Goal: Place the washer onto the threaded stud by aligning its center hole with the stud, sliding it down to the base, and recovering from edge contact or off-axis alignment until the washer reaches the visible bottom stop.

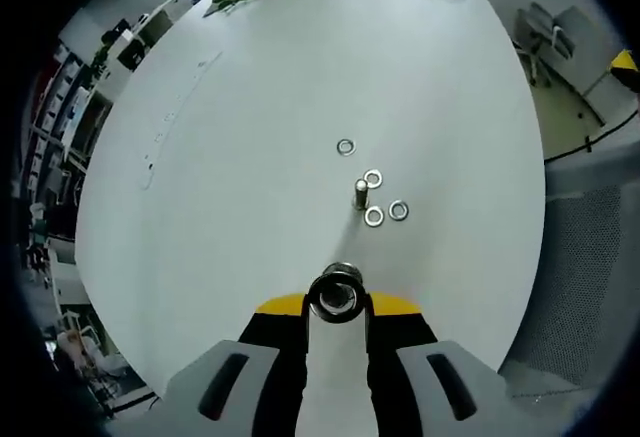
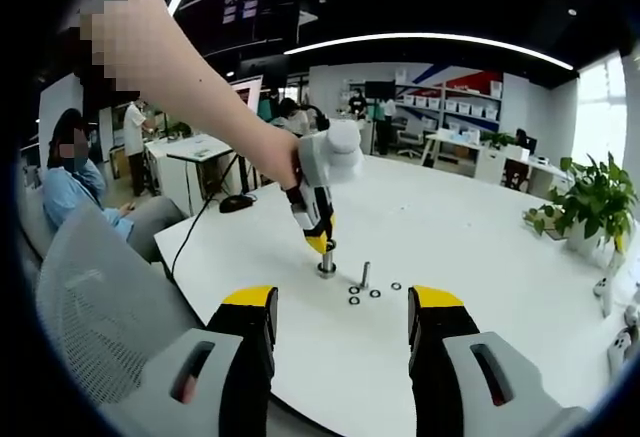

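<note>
My left gripper [image 1: 339, 302] has its jaws closed on a metal nut-like ring [image 1: 336, 292], pinched at the tips just above the white table [image 1: 230, 207]. Straight ahead of those jaws stands the threaded stud [image 1: 361, 194], upright. Four loose washers [image 1: 374, 217] lie around it: one touching or just beside its far side, two on its near right, one farther beyond. My right gripper [image 2: 341, 309] hangs wide open with nothing between its jaws, facing the left gripper [image 2: 318, 225] and the stud [image 2: 365, 274] from across the table.

white table [image 1: 250, 157], potted plant [image 2: 590, 197], mesh chair [image 2: 90, 307]
</note>
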The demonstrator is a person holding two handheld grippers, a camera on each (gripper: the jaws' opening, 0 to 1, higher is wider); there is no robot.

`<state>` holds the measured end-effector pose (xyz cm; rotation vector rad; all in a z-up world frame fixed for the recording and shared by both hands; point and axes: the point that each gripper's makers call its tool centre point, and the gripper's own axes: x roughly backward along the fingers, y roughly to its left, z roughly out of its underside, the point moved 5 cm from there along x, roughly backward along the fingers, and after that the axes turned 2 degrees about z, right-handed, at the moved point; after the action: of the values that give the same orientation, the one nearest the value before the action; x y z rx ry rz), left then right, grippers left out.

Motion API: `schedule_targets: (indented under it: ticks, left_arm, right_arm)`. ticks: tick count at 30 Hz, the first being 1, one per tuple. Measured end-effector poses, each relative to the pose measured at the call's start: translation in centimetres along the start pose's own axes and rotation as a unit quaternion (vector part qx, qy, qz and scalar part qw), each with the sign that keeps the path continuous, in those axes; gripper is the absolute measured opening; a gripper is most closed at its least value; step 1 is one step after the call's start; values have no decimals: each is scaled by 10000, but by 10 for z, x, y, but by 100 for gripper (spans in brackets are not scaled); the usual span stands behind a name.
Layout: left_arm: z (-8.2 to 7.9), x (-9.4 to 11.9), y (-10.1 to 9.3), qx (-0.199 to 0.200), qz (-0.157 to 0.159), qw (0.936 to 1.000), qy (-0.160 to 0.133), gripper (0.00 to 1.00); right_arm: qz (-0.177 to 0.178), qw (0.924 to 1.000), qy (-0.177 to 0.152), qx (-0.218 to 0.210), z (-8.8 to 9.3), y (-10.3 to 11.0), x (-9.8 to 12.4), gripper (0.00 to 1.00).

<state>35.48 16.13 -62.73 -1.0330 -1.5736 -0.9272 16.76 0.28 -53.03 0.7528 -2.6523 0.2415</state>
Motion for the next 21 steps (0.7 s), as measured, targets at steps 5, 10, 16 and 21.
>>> schedule_targets:
  ticks: [5,10,16,21]
  left_arm:
    - [0,-2,2,-12,-14,10000,43,19]
    - [0,-5,2,4,-6,10000,93,19]
    - [-1,-9,2,-45,-17,9998,175,19]
    - [-1,-10,1,-24,0,9998,219,20]
  right_arm:
    - [4,10000,-10,-6,0,0,0,55]
    - [20,10000,-37,-31,-1,-1,0,55]
    - [9,10000,-33,-38,0,-1,0,55]
    - [11,10000,-26,-50,0,-2,0,55]
